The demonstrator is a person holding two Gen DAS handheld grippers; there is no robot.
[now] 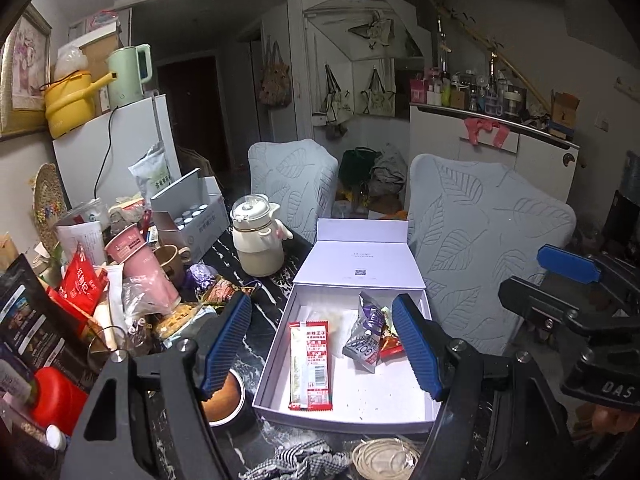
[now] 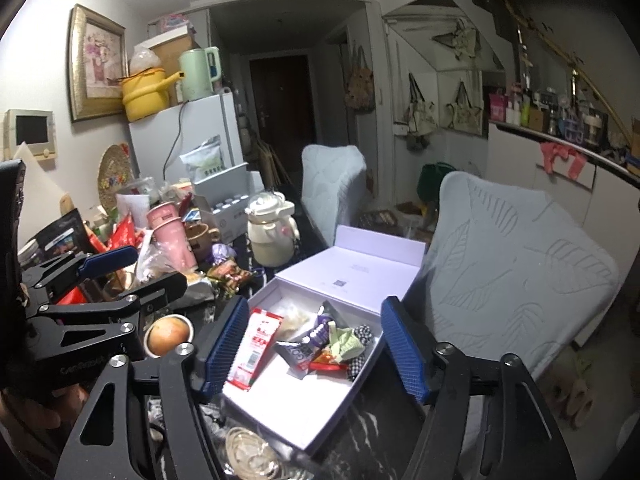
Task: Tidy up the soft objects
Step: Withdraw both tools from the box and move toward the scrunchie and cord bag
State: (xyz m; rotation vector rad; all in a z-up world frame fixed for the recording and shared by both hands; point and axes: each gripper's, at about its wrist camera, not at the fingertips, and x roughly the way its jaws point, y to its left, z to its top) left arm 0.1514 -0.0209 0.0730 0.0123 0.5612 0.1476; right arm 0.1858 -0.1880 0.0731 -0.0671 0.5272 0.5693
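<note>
An open white box (image 1: pixel 280 344) (image 2: pixel 320 412) lies on the dark marble table with its lid folded back. Inside lie a long red-and-white snack packet (image 1: pixel 309 364) (image 2: pixel 256 348), a purple-silver pouch (image 1: pixel 366 336) (image 2: pixel 308 344), a green wrapper (image 2: pixel 346 342) and a black-and-white checked cloth (image 2: pixel 362 346). Another checked cloth (image 1: pixel 296 460) lies on the table in front of the box. My left gripper (image 1: pixel 320 344) is open and empty above the box. My right gripper (image 2: pixel 316 346) is open and empty above the box, beside the left gripper (image 2: pixel 108 264).
A cluttered pile of cups, packets and bags (image 1: pixel 120 280) fills the table's left side. A cream teapot (image 1: pixel 260 240) stands behind the box. A small bowl (image 2: pixel 168 334) sits left of the box. Two leaf-patterned chairs (image 1: pixel 492 240) stand at the right.
</note>
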